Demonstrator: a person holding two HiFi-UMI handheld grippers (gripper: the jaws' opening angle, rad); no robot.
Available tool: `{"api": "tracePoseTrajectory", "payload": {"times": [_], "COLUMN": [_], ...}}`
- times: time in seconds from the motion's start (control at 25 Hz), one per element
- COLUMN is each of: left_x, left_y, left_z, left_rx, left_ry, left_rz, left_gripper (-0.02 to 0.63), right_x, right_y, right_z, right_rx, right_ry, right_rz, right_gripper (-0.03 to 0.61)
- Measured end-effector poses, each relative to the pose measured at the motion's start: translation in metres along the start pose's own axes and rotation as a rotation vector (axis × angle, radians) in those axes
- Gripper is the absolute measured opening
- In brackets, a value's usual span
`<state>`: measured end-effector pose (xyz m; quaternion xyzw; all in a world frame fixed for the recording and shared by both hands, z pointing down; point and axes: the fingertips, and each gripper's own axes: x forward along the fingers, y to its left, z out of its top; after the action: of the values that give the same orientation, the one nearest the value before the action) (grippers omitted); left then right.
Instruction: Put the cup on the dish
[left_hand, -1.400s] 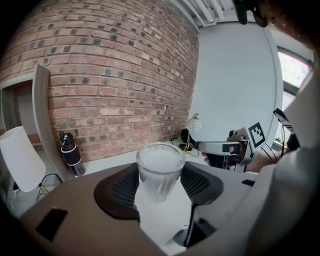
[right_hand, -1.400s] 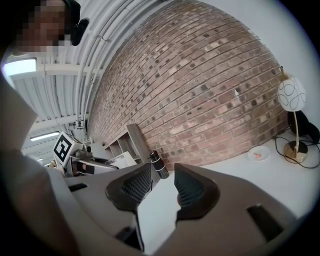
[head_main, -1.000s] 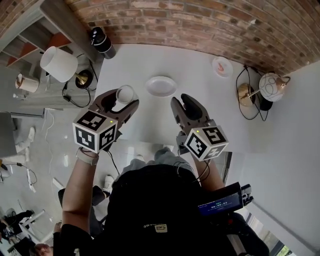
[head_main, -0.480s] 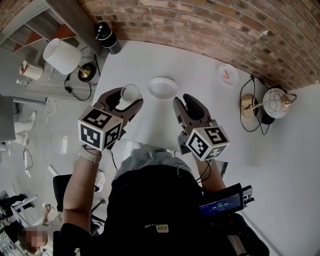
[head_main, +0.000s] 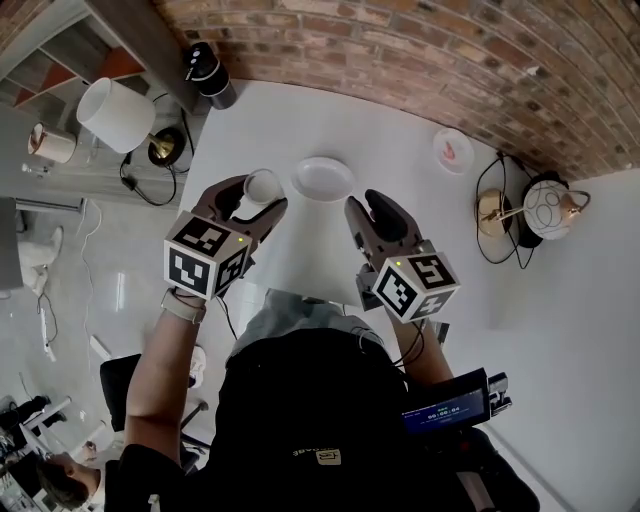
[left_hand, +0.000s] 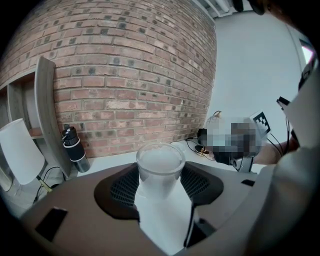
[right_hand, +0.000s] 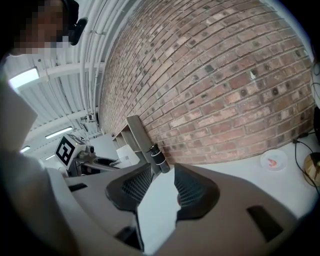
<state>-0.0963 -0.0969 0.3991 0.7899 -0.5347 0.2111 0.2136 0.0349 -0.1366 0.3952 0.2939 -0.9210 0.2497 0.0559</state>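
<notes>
A clear cup (head_main: 262, 186) sits upright between the jaws of my left gripper (head_main: 252, 200), which is shut on it and holds it above the white table's left part. In the left gripper view the cup (left_hand: 160, 165) fills the gap between the dark pads. The white dish (head_main: 323, 178) lies on the table (head_main: 400, 160) just right of the cup and beyond both grippers. My right gripper (head_main: 368, 212) hovers to the dish's near right, jaws slightly apart with nothing between them; the right gripper view shows the same narrow gap at the right gripper (right_hand: 162, 182).
A small dish with something pink (head_main: 453, 150) sits at the far right by the brick wall. A black bottle (head_main: 210, 72) stands at the table's far left corner. A white lamp (head_main: 118, 118) stands left of the table; a globe lamp (head_main: 545, 208) and cables lie right.
The left gripper with the cup has shifted slightly right toward the dish. The right gripper has barely moved.
</notes>
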Motion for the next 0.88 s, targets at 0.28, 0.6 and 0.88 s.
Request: {"api": "tracePoseTrajectory", "payload": {"times": [0.28,0.6,0.88], "left_x": [0.019,0.045,0.072], "left_y": [0.016,0.035,0.047], "left_z": [-0.011,-0.018,-0.023], "left_rx": [0.011,0.016,0.071], "left_ry": [0.022,0.024,0.040], "left_rz": [-0.032,-0.069,-0.085], "left_gripper": [0.264,0.264,0.264], "right_x": [0.009,0.015,0.009], "right_y": [-0.002,0.001,-0.004], "right_z": [0.009,0.008,0.009], "right_rx": [-0.011,-0.017,-0.029], "right_ry": [-0.007,0.021,0.033], "right_rz": [-0.046,-0.091,-0.150], "right_gripper": [0.147,0.147,0.147]}}
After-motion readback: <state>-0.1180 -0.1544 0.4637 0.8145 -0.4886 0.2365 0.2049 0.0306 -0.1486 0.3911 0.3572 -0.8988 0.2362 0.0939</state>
